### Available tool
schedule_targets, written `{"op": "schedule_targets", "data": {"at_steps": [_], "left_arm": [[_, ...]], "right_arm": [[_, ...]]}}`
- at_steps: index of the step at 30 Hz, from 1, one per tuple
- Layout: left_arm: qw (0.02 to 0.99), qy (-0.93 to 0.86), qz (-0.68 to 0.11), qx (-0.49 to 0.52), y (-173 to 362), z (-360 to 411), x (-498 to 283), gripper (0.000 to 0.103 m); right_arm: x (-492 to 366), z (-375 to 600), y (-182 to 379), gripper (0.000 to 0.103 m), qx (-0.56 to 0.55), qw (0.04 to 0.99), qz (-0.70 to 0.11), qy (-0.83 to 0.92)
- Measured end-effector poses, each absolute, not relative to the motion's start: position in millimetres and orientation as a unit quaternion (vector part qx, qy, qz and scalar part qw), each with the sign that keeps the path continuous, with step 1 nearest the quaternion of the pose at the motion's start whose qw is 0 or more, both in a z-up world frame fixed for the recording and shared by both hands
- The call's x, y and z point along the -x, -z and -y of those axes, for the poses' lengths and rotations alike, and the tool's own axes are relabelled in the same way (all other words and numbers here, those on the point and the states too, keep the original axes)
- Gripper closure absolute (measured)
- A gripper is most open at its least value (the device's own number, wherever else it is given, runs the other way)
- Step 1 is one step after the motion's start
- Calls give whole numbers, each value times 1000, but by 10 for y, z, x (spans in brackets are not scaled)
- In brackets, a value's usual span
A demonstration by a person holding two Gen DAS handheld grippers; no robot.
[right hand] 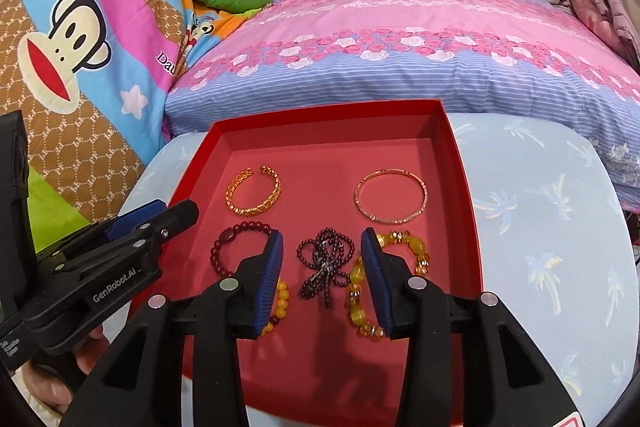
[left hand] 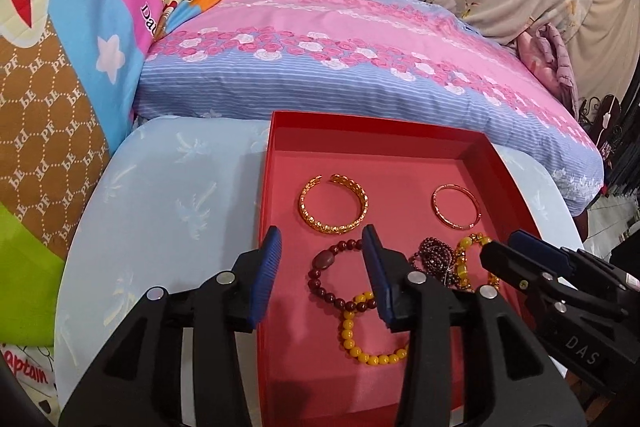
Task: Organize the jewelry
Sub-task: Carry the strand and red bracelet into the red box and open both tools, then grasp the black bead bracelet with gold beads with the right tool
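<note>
hovering over the shallow red cardboard box [right hand: 456, 163], both claws stand partly open and hold nothing. the right gripper [right hand: 322, 267] frames the dark purple beaded strand bunched into a knot [right hand: 325, 269], which lies between its blue pads untouched, likely the next pick. just right of it curls the amber and gold beaded bracelet [right hand: 360, 291]; beyond sits the thin rose-gold bangle [right hand: 391, 196]. the left gripper [left hand: 322, 267] hangs above the dark red beaded bracelet [left hand: 320, 279], which overlaps the yellow beaded bracelet [left hand: 360, 347] nearer the claw. ahead lies the woven gold open cuff [left hand: 333, 205]. the two metal pieces sit apart in a row, seemingly sorted; the beads look left to untangle.
</note>
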State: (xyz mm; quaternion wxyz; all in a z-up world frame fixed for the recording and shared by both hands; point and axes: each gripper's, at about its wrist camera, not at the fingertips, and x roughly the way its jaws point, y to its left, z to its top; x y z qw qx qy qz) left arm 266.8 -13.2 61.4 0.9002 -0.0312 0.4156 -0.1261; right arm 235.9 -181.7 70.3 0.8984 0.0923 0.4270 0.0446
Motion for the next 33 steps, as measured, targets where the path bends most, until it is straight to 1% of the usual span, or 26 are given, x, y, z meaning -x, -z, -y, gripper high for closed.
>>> {"op": "schedule_targets", "data": {"at_steps": [15,21,33], "left_arm": [[905,124,-404,39,-799,61,-2089,62],[904,127,-407,44,-808,26,-1812,62],[889,117,-439,52,-554,-123,-1325,62]], "right_arm": [[-1691,1798,-938,63,-92,904,-413,-55],[-1399,1758,-948,63,-89,902,-418,-57],[-854,1642,-714,63,-69,890,-448,-57]]}}
